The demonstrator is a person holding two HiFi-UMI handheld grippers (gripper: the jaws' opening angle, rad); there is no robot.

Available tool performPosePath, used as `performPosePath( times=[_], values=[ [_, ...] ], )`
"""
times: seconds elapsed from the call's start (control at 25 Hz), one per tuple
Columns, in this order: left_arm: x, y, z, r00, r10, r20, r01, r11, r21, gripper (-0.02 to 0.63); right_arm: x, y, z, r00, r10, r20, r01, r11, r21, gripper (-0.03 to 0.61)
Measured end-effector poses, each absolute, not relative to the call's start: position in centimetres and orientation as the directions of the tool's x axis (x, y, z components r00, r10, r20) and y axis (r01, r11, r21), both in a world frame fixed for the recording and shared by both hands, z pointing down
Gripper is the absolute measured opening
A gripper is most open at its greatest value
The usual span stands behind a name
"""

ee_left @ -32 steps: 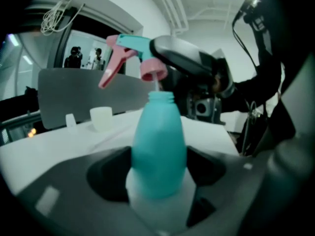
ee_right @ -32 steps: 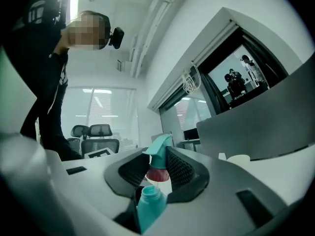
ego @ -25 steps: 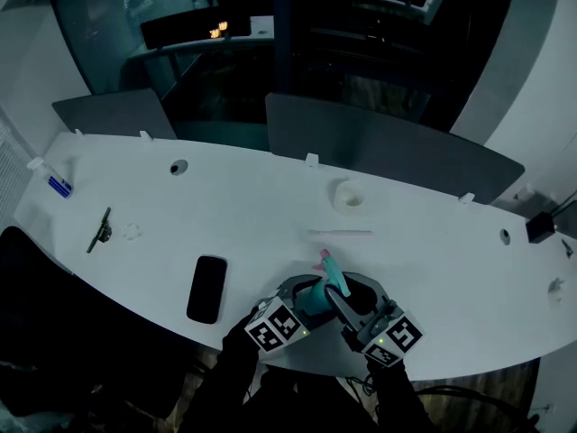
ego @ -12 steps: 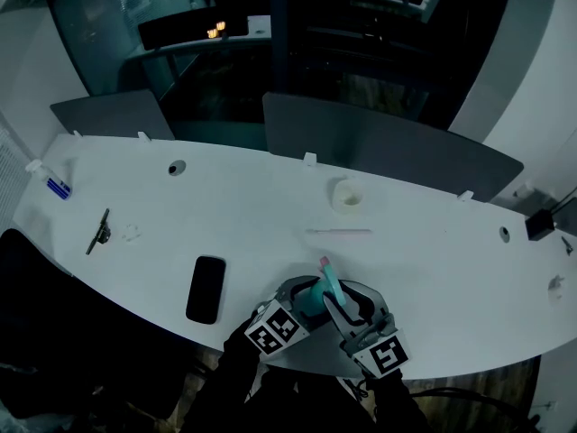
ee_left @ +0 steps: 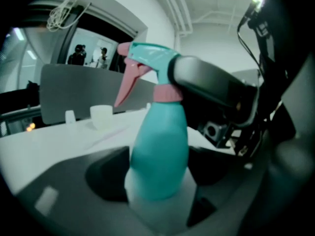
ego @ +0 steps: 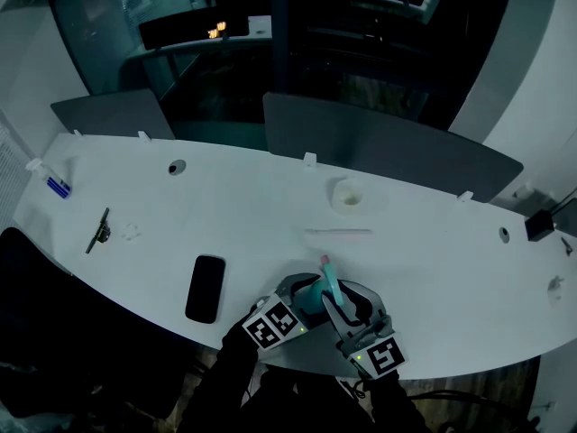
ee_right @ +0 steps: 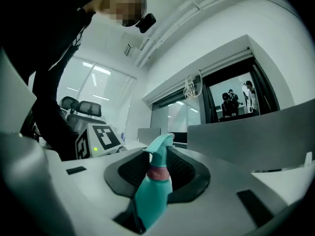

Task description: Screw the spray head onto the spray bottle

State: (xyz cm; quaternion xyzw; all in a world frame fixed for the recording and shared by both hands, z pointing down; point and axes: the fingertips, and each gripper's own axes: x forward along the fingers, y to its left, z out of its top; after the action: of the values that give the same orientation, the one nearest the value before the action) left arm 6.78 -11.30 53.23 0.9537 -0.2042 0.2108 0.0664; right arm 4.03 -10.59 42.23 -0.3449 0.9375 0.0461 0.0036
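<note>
in the head view, the teal spray bottle (ego: pixel 313 303) was seen at the near edge of the white tabletop (ego: pixel 252 201), between the 2 grippers. the left gripper (ego: pixel 303 296) was set against it from the left and the right gripper (ego: pixel 340 298) from the right. the spray head (ego: pixel 330 276) was seated on the bottle's neck, its pink nozzle tip pointed away from the person. a black phone (ego: pixel 206 289) was laid flat to the left of the grippers, a white cup (ego: pixel 349 195) was stood farther back, and a thin pale stick (ego: pixel 341 233) was laid between the cup and the bottle.

in the left gripper view, the bottle was seen upright between the left jaws. their dark pads were laid against its 2 sides, and the jaws had just been opening slightly, yet no gap could be made out between pad and body. a pink collar (ee_left: pixel 167 93) and a pink trigger (ee_left: pixel 127 85) were seen under the teal head. a grey finger (ee_left: pixel 216 85) of the right gripper was clamped on the back of the head.

in the right gripper view, the bottle was seen leaning away from the camera, base nearest. the right jaws were clenched on the spray head at the collar. the left gripper's marker cube (ee_right: pixel 101 139) was seen beyond, to the left.
</note>
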Motion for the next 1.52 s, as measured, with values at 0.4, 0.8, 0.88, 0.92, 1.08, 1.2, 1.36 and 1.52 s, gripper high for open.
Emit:
performPosePath(
  times=[0.4,0.8,0.88,0.92,1.08,1.2,1.36,1.52],
  values=[
    [6.3,-11.6,52.6,0.576,-0.763,0.293,-0.805,-0.592,0.039,0.357,4.7,-10.7,41.9,-0.638,-0.765,-0.089,-0.769,0.638,0.029,0.112],
    [7.2,-11.1,52.9,0.735,-0.551,0.395,-0.553,-0.825,-0.119,0.364,4.7,-10.8,41.9,-0.709,-0.705,0.009,-0.703,0.708,0.065,0.114],
    [7.1,-11.1,53.0,0.720,-0.568,0.398,-0.570,-0.812,-0.126,0.364,4.6,-10.7,42.3,-0.682,-0.730,0.047,-0.726,0.683,0.077,0.114],
    [7.0,-11.1,53.1,0.716,-0.572,0.400,-0.574,-0.809,-0.128,0.364,4.6,-10.8,42.4,-0.668,-0.741,0.069,-0.736,0.671,0.088,0.115],
    [7.0,-11.1,53.2,0.711,-0.567,0.417,-0.570,-0.811,-0.131,0.364,4.5,-11.2,43.0,-0.644,-0.744,0.179,-0.743,0.664,0.087,0.141],
    [7.0,-11.2,53.2,0.711,-0.559,0.427,-0.563,-0.816,-0.131,0.364,4.2,-11.4,43.8,-0.642,-0.712,0.283,-0.723,0.686,0.086,0.140],
    [7.0,-11.2,53.2,0.712,-0.556,0.429,-0.558,-0.819,-0.136,0.364,4.0,-11.4,44.4,-0.645,-0.659,0.386,-0.692,0.719,0.071,0.135],
    [7.2,-11.2,53.2,0.710,-0.562,0.424,-0.557,-0.817,-0.150,0.364,4.5,-11.3,43.8,-0.675,-0.691,0.259,-0.708,0.706,0.040,0.132]
  ],
)
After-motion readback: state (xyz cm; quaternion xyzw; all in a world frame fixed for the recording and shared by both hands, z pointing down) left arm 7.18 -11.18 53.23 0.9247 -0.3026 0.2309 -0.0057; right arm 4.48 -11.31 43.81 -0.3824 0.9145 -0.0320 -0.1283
